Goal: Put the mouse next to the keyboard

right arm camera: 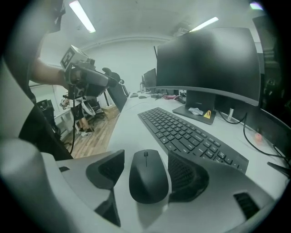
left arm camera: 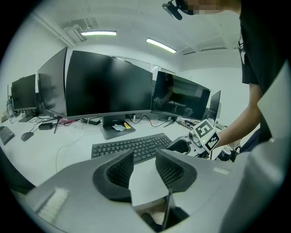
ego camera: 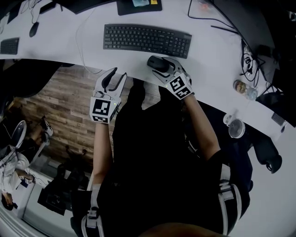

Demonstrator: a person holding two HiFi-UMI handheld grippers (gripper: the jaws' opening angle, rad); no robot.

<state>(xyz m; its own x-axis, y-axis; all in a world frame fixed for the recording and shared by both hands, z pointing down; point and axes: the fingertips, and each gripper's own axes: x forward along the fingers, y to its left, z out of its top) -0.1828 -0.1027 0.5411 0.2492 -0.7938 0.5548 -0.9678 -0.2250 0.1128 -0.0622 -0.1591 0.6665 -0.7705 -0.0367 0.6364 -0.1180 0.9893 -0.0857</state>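
Observation:
The black mouse (ego camera: pixel 156 62) lies on the white desk (ego camera: pixel 92 55), just in front of the right end of the black keyboard (ego camera: pixel 147 40). My right gripper (ego camera: pixel 163 67) reaches round it from the near side. In the right gripper view the mouse (right arm camera: pixel 148 177) sits between the two pads: the right pad is against its side and a narrow gap shows at the left pad, so the jaws are open. The keyboard (right arm camera: pixel 191 132) runs off ahead to the right. My left gripper (ego camera: pixel 114 79) hovers over the desk's front edge, open and empty (left arm camera: pixel 144 166), and it faces the keyboard (left arm camera: pixel 132 148).
Dark monitors (left arm camera: pixel 109 86) stand behind the keyboard, one on a stand base (ego camera: pixel 138 6). Cables (ego camera: pixel 217 23) trail at the back right. A second mouse (ego camera: pixel 33 29) and keyboard (ego camera: pixel 9 45) lie far left. A small fan (ego camera: pixel 236 127) sits on the desk's right wing.

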